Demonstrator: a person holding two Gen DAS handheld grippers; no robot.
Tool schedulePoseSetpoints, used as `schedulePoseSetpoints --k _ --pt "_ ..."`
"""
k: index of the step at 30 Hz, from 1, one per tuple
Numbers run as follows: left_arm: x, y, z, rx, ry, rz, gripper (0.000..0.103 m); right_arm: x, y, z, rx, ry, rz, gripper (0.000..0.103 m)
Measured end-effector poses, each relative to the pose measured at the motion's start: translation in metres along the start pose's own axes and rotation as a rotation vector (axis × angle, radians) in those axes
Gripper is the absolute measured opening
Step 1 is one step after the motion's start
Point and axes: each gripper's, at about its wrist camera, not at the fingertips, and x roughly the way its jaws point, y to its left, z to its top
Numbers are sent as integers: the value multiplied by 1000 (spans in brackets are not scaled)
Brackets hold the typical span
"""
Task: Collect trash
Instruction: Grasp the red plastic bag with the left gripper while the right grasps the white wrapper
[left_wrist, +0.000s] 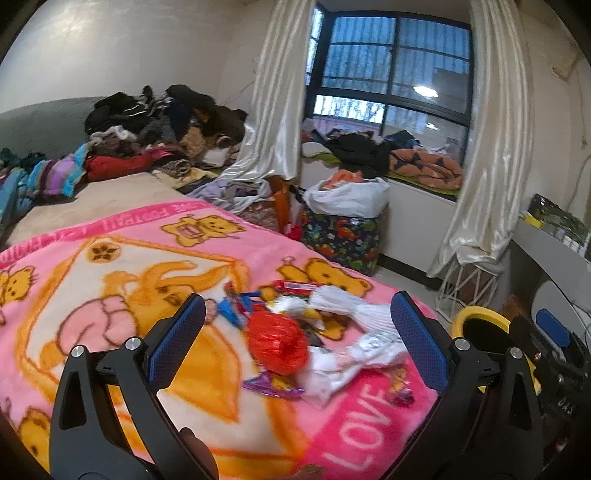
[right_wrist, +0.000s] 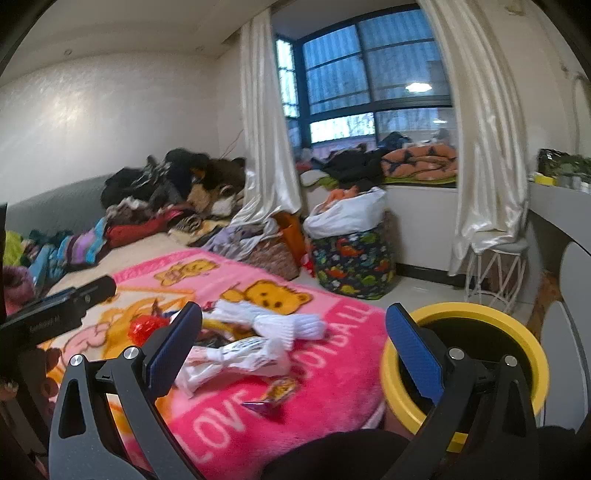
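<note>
Step in hand: approaching litter pile on pink bear-print fleece blanket (left_wrist: 110, 302) covering bed. Left tool (left_wrist: 297, 325) hovering, fingers spread wide, empty, framing crumpled red foil wrapper (left_wrist: 277, 343). Right tool (right_wrist: 295, 332) likewise spread, empty. Next: descending, closing on wrapper, carrying to yellow-rimmed black bin (right_wrist: 480, 332) beside bed. Obstructing: white crumpled paper (left_wrist: 351, 306), purple wrapper (left_wrist: 273, 386) lying close by.
</note>
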Motion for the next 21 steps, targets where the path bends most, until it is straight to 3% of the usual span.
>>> schedulePoseSetpoints --k 13,21 --pt "21 60 7 -85 46 47 92 68 35 4 -7 168 64 97" --pt "47 55 9 -71 96 -46 92 109 6 -3 80 300 47 97"
